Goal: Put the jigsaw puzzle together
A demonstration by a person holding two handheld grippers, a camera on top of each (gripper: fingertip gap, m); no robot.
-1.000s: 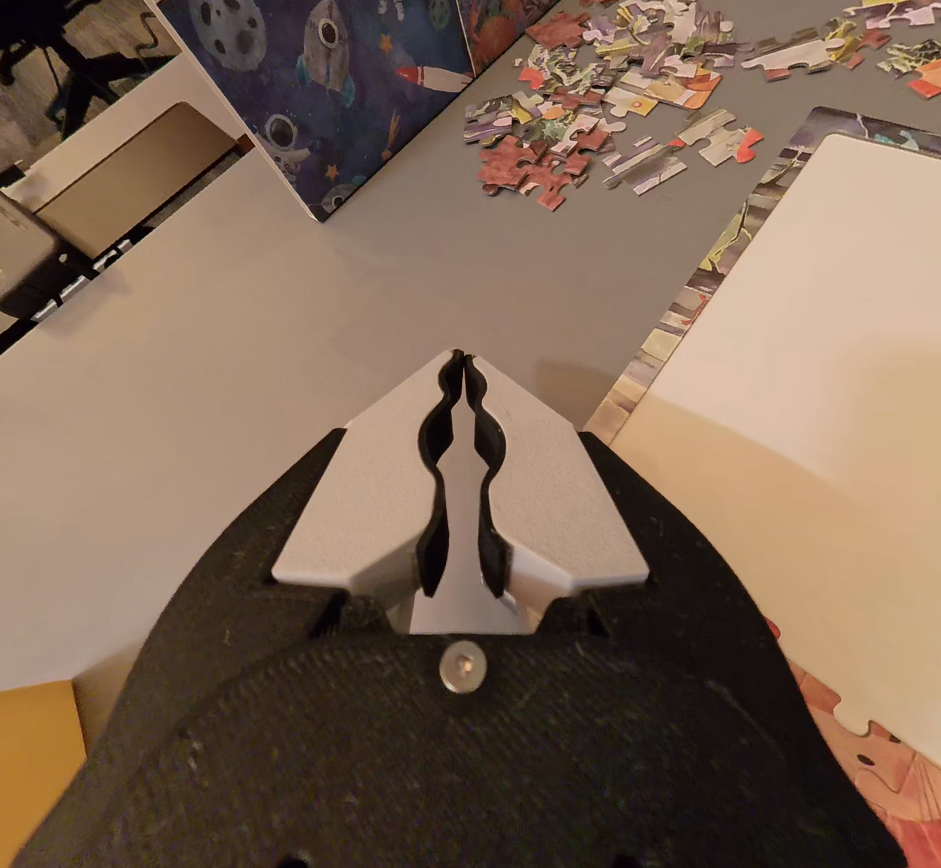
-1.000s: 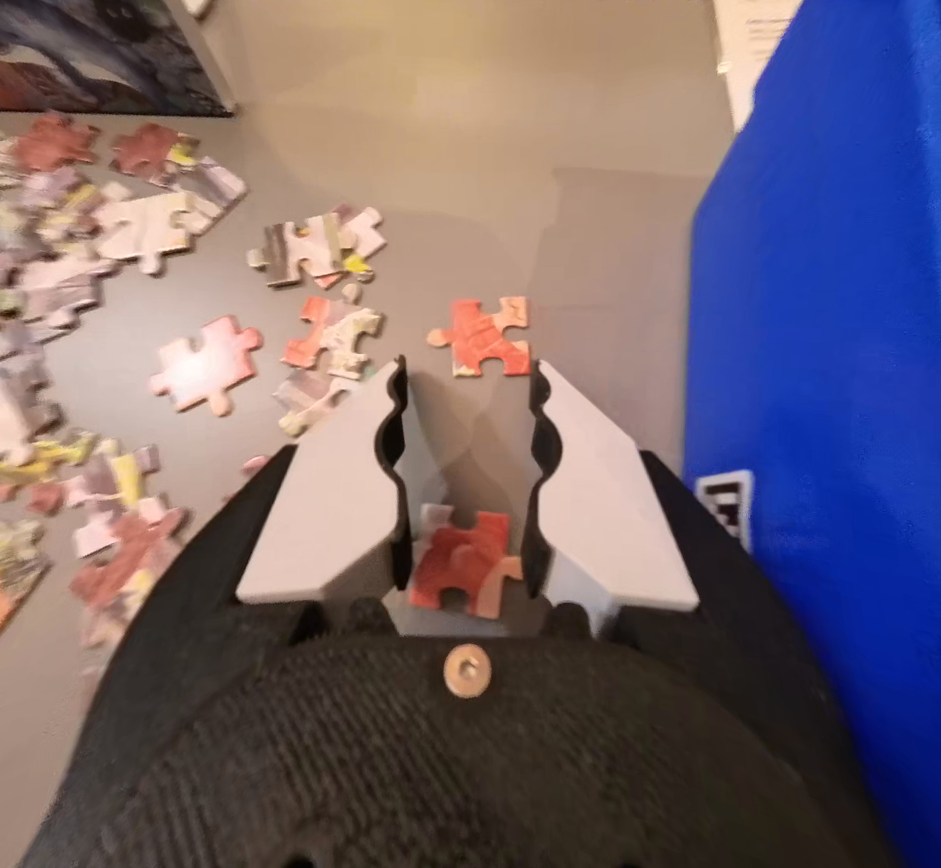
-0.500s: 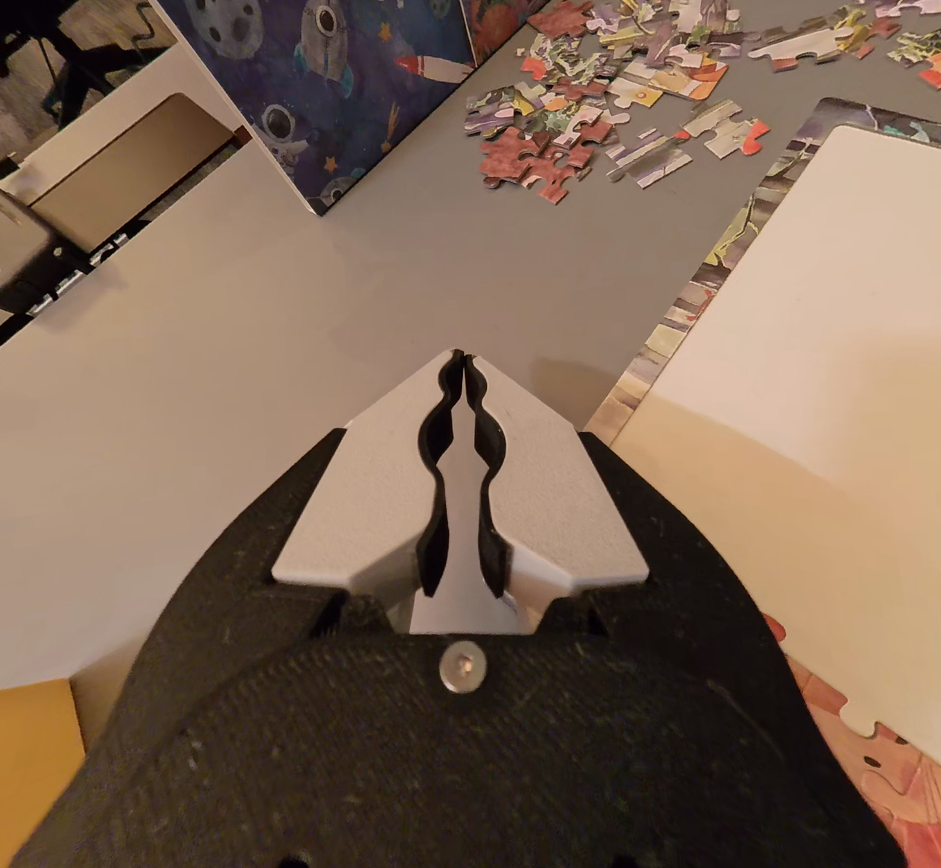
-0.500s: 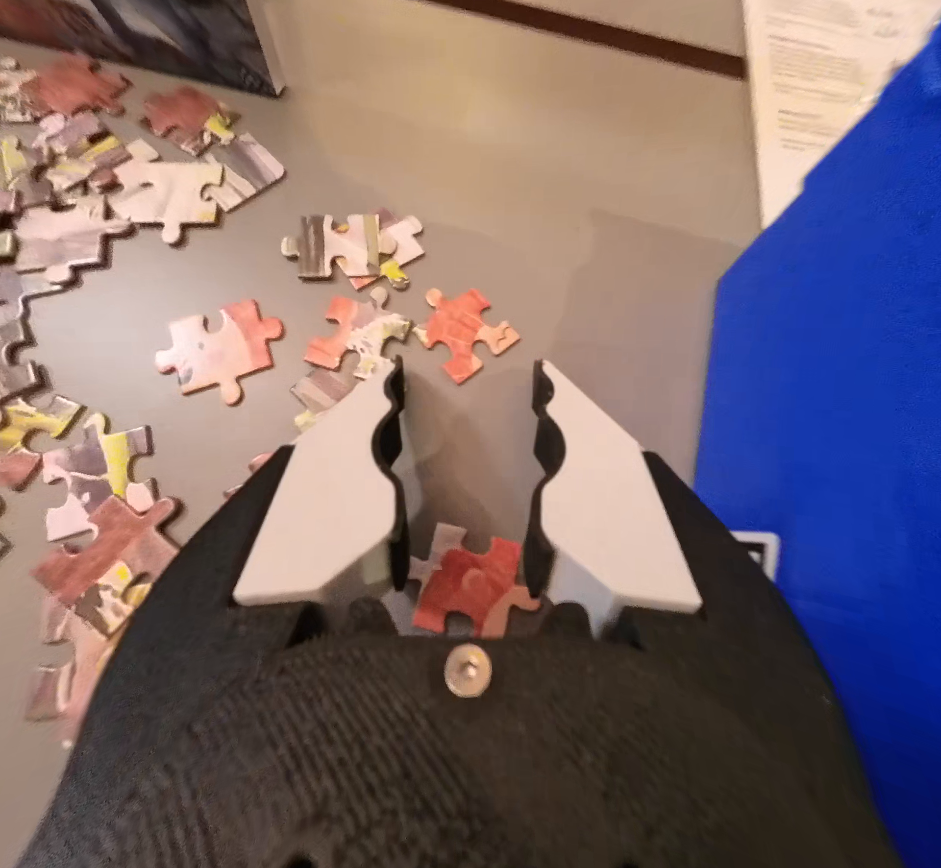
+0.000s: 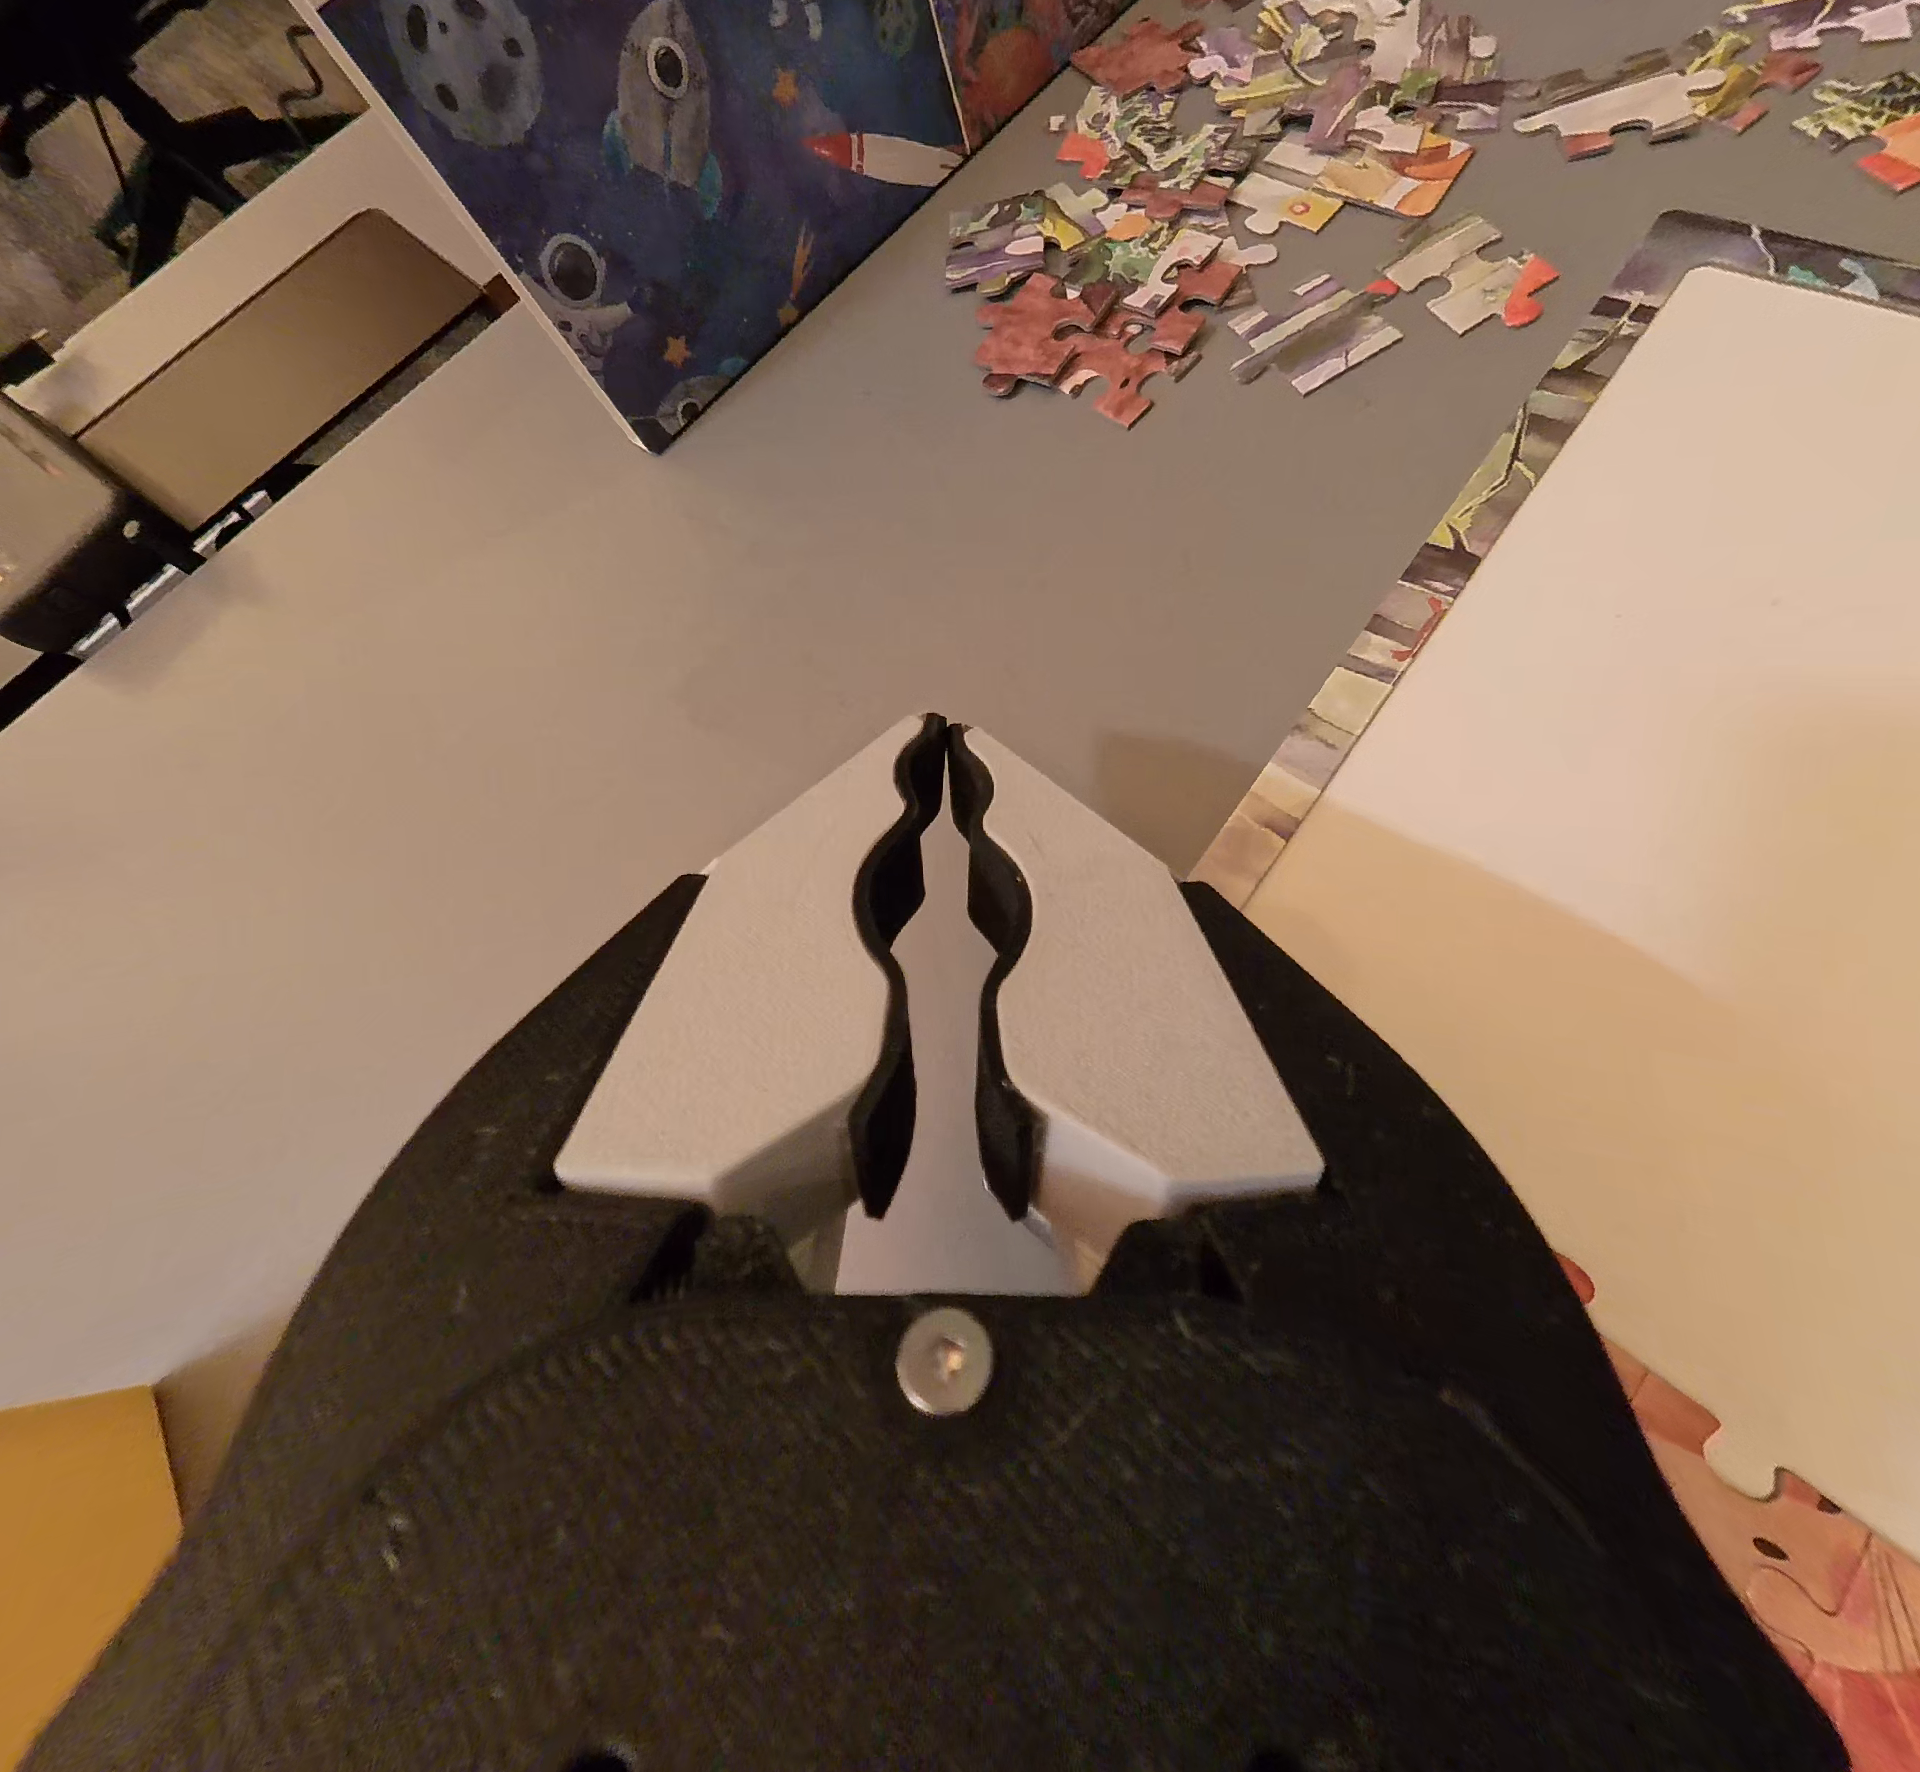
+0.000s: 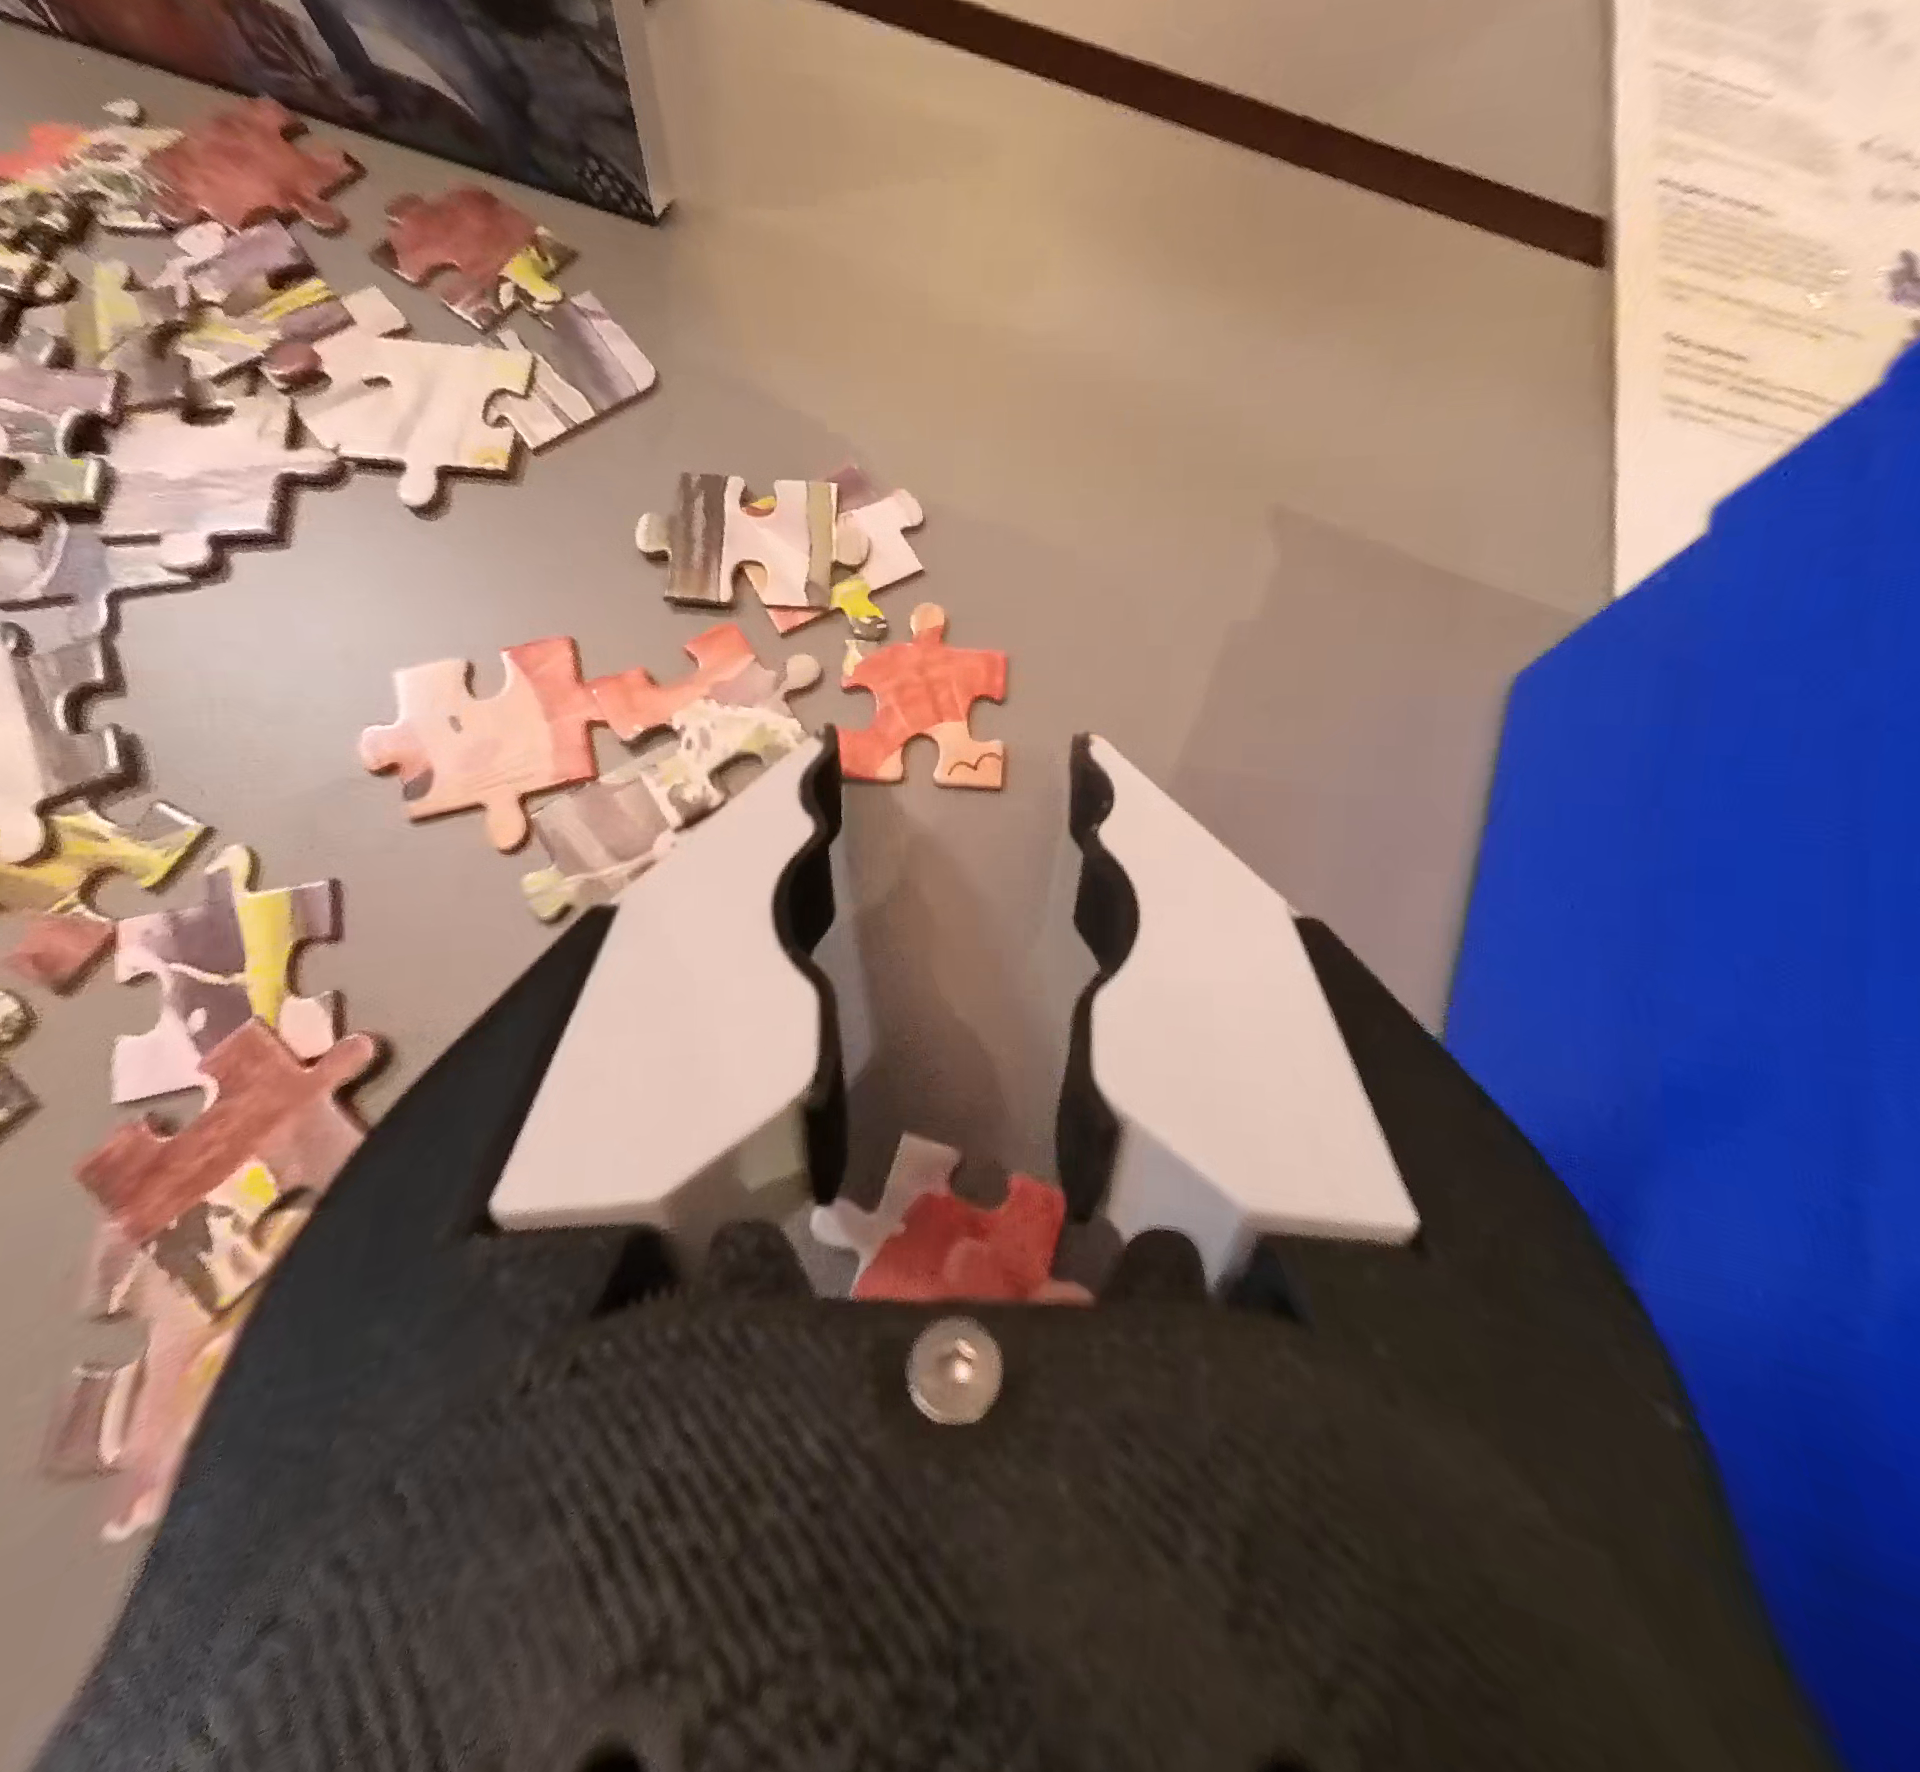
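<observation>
Left gripper (image 5: 940, 735) jaws closed, empty; only its view shows puzzle frame (image 5: 1382, 621). Right gripper (image 6: 954, 766) jaws wide over red piece (image 6: 971, 1239); blue box (image 6: 1704, 891) right.

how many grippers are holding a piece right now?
0. The left gripper is shut on nothing over bare table. The right gripper is open above the table; a red piece lies beneath its base, ungripped.
</observation>
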